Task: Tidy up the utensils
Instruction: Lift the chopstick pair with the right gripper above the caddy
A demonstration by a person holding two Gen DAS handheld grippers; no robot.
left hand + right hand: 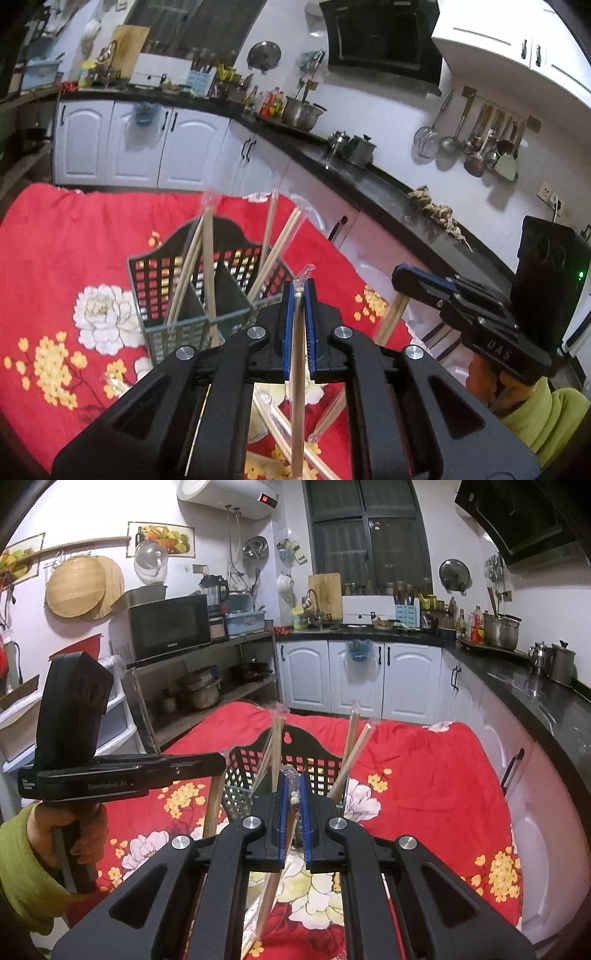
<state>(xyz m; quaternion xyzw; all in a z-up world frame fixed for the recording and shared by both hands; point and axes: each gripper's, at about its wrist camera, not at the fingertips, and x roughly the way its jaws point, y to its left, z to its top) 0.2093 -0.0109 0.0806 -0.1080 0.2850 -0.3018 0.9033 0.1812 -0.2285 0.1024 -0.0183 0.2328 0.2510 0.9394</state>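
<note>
A black lattice utensil basket (155,280) (317,768) stands on the red floral cloth, with several wrapped wooden chopsticks (208,258) (351,746) leaning in its compartments. My left gripper (300,291) (221,762) is shut on a plastic-wrapped chopstick (298,369) (214,805) that hangs down toward the cloth. My right gripper (293,779) (399,275) is shut on another wrapped chopstick pair (275,886) (391,321). Both grippers are raised just in front of the basket, side by side. More loose chopsticks (277,421) lie on the cloth beneath them.
The red cloth (66,240) (424,775) covers the table. A black counter (369,177) with pots runs along the right, above white cabinets (332,675). A shelf with a microwave (166,627) stands on the left. A hand in a green sleeve (22,867) holds the left gripper.
</note>
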